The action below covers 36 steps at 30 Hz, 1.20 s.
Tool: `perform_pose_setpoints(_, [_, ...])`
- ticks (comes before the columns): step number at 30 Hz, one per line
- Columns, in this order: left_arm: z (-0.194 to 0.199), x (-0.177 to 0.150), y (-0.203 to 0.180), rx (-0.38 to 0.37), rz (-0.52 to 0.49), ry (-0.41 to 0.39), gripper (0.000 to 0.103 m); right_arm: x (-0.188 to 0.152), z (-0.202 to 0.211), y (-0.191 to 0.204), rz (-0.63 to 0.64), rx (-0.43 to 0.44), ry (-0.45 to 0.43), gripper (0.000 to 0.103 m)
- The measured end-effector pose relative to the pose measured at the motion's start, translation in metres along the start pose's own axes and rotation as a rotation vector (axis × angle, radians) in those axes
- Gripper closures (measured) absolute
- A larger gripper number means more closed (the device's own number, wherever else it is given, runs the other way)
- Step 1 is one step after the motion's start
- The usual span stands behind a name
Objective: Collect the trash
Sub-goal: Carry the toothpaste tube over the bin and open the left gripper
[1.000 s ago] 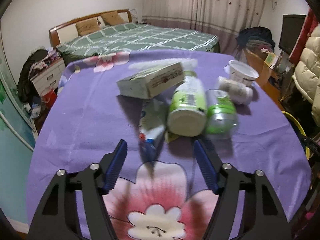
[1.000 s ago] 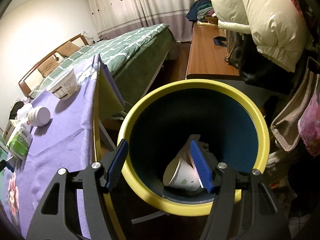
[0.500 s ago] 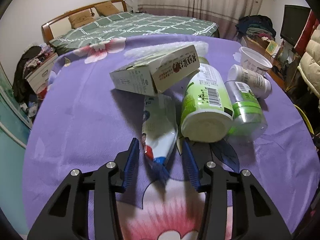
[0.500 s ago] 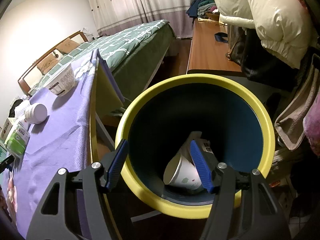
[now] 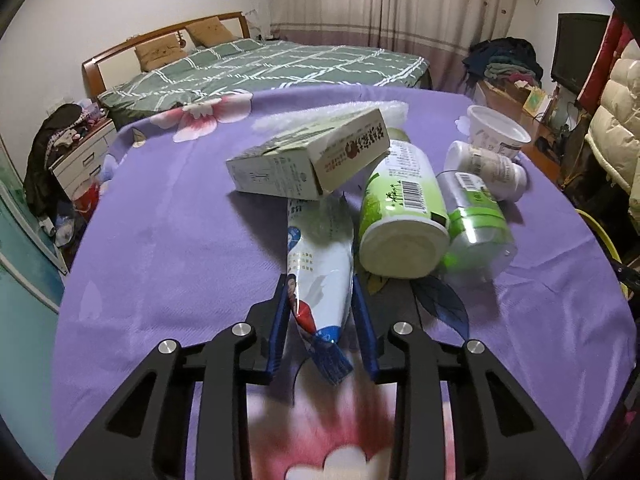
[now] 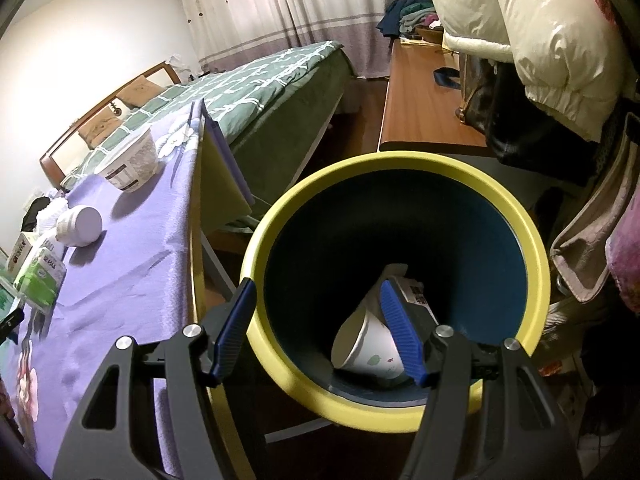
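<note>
A white and blue snack wrapper (image 5: 320, 272) lies on the purple flowered tablecloth (image 5: 168, 240), and my left gripper (image 5: 320, 304) is shut on its near end. Its far end is tucked under a cardboard box (image 5: 308, 160). To the right lie a green-labelled bottle (image 5: 404, 212), a small clear bottle (image 5: 476, 224), a white pill bottle (image 5: 488, 168) and a white cup (image 5: 496, 132). My right gripper (image 6: 316, 316) hangs open over the yellow-rimmed trash bin (image 6: 276, 216), nothing between its fingers. A paper cup (image 6: 368, 348) lies inside the bin.
The table's edge (image 6: 192, 240) runs just left of the bin. A bed (image 5: 260, 64) stands beyond the table, a wooden desk (image 6: 420, 120) and hanging coats (image 6: 540, 40) behind the bin. A nightstand (image 5: 80, 160) is at the far left.
My left gripper moved forward over the table and closed its jaws onto the wrapper's near end. The right gripper stayed open over the bin.
</note>
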<state>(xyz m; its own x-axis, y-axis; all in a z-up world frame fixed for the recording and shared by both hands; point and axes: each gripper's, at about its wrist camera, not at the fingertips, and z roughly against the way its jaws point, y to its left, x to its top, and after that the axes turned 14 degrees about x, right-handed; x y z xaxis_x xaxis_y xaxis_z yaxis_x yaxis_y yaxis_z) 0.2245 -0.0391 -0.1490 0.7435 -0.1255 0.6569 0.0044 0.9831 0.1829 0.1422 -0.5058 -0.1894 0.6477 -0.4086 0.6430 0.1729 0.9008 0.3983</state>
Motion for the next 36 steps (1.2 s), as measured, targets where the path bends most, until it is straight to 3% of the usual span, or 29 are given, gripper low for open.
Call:
perform_pose_setpoints(8, [0.06, -0.019, 0.001, -0.033, -0.016, -0.045, 0.072, 0.0, 0.015, 0.001, 0.006, 0.007, -0.028, 0.041])
perform_pose_setpoints(13, [0.096, -0.011, -0.034, -0.139, -0.07, -0.103, 0.072, 0.0, 0.032, -0.003, 0.008, -0.008, -0.062, 0.041])
perform_pose_setpoints(19, [0.112, 0.012, -0.103, -0.276, -0.177, -0.138, 0.072, -0.002, 0.062, -0.015, 0.001, -0.053, -0.12, 0.041])
perform_pose_setpoints(27, [0.105, 0.039, -0.227, -0.445, -0.347, -0.101, 0.072, -0.003, 0.102, -0.036, -0.01, -0.124, -0.197, 0.041])
perform_pose_setpoints(36, [0.09, 0.048, -0.354, -0.533, -0.502, -0.047, 0.072, -0.002, 0.12, -0.06, -0.045, -0.164, -0.229, 0.041])
